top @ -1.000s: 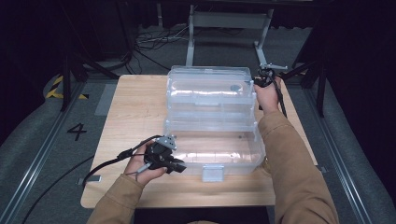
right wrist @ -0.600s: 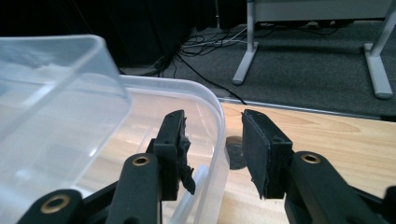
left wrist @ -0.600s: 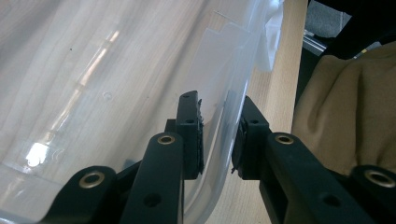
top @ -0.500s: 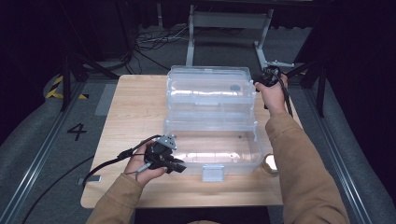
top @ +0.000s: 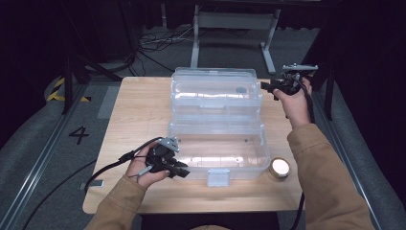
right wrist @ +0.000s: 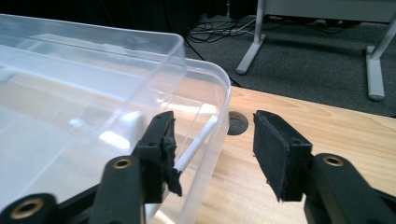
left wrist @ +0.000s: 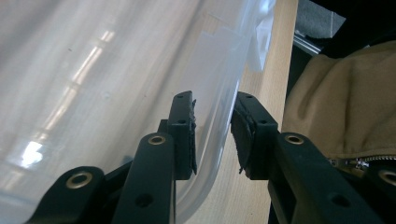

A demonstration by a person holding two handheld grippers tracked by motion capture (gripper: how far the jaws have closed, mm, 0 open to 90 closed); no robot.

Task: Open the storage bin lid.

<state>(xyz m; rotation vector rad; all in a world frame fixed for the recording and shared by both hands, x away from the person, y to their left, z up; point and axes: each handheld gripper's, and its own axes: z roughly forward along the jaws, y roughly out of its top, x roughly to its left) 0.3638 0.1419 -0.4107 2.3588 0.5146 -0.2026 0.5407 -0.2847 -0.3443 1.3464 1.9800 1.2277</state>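
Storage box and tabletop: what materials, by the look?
Storage box: likely clear plastic, glossy; the table shows through its walls and light glints off them. Tabletop: looks like light wood or wood-look laminate, matte; grain lines are visible, so which one stays open.

A clear plastic box (top: 216,120), pale wooden table (top: 139,110), perhaps tan sleeves (top: 325,177).

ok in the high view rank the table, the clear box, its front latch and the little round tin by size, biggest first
1. table
2. clear box, lid open
3. and 4. front latch and round tin look much alike; too close to rank.
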